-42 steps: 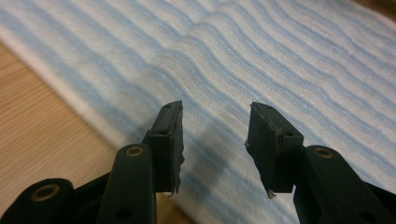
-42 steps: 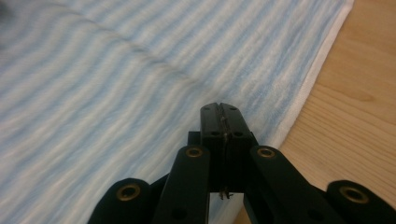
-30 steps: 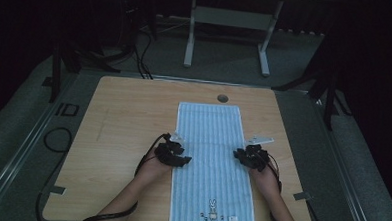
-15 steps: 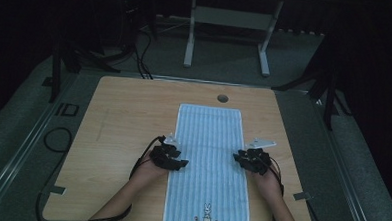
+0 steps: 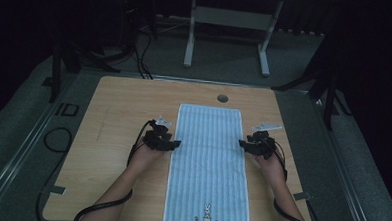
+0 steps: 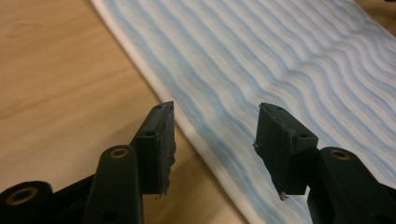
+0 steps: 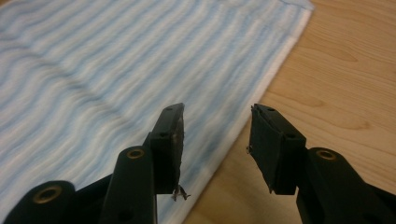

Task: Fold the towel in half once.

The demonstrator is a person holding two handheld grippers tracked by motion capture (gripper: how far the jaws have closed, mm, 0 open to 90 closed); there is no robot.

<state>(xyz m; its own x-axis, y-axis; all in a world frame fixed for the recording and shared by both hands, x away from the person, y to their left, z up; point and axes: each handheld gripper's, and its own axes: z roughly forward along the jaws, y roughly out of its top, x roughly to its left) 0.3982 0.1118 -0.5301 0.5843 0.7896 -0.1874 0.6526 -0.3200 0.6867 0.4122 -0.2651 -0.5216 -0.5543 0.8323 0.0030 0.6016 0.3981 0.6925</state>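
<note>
Both my hands slid back toward me along the towel (image 5: 208,161). My left tongs (image 5: 171,144) are open wide over its left edge, my right tongs (image 5: 243,144) open wide over its right edge. It lies flat on the desk (image 5: 113,117) between them.

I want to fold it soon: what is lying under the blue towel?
The towel lies flat on the wooden table. No bump shows, but anything thin beneath it would be covered.

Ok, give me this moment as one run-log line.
left gripper: open, straddling towel's left edge | right gripper: open, straddling towel's right edge | towel: flat, lengthwise on table | nothing gripped
</note>
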